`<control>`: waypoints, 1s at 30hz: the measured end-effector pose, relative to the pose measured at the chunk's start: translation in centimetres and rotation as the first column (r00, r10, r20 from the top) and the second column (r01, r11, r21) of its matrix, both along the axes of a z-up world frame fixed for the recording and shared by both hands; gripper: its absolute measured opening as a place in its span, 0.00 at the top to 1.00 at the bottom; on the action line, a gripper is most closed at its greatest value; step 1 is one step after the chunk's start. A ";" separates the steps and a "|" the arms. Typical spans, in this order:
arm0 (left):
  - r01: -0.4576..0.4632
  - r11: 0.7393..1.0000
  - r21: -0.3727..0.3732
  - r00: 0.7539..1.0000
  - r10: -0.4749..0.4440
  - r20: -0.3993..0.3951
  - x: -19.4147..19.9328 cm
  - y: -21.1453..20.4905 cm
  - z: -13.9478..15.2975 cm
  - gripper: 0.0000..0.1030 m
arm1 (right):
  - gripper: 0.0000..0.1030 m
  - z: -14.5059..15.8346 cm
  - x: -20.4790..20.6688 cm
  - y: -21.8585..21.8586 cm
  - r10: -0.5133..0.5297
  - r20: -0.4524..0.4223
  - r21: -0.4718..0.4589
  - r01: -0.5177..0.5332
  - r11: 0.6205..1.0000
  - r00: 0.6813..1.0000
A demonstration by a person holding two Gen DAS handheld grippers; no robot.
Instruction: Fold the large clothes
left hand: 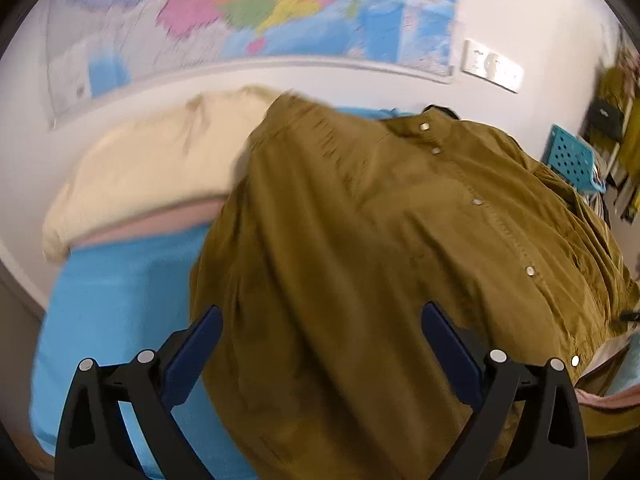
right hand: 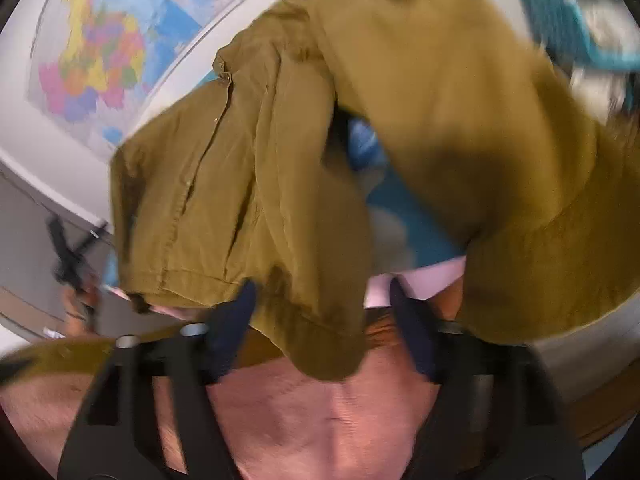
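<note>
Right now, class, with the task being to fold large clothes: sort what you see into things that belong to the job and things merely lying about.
Belongs to the job:
olive jacket
left gripper, open
right gripper, open
blue sheet under the jacket

Just lying about:
cream pillow
wall map
light switch
blue basket

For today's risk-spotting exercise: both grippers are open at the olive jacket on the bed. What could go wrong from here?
1. The left gripper is open over a broad wrinkled panel of the olive jacket; closing there may pinch several layers.
2. In the right wrist view, the jacket's hem droops past the bed edge between the open right gripper; the jacket may slide off.
</note>
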State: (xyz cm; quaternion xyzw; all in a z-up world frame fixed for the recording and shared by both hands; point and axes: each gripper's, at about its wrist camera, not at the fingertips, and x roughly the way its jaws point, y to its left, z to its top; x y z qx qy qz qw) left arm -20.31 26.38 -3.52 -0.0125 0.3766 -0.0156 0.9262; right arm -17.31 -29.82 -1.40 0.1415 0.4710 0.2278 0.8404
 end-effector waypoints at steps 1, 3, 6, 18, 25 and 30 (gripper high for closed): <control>0.014 1.000 0.001 1.000 -0.014 0.011 0.2 -0.4 0.2 0.07 | 0.31 1.3 -0.1 -0.4 0.003 0.044 -0.001 -0.002 1.000 0.999; 0.048 0.999 0.011 0.998 -0.048 0.047 0.5 -1.9 1.2 0.07 | 0.23 4.3 -0.3 -2.2 -0.043 0.178 -0.009 0.046 0.999 0.983; 0.090 0.996 0.007 0.994 -0.091 0.059 1.6 -3.6 1.6 0.07 | 0.05 5.1 1.6 -5.8 -0.222 0.269 -0.127 0.263 0.956 0.937; 0.274 0.961 0.023 0.961 -0.273 -0.034 7.8 -12.9 -0.1 0.07 | 0.95 0.8 10.3 -11.6 -0.150 0.093 0.079 0.143 0.987 0.984; 0.382 0.924 0.020 0.923 -0.380 -0.053 11.7 -17.7 -0.4 0.07 | 0.96 13.2 12.2 -16.2 -0.292 0.268 0.126 0.267 0.955 0.918; 0.462 0.887 0.014 0.886 -0.461 -0.047 14.0 -21.1 -0.1 0.07 | 0.96 18.4 13.1 -11.4 -0.110 0.285 0.076 0.092 0.993 0.952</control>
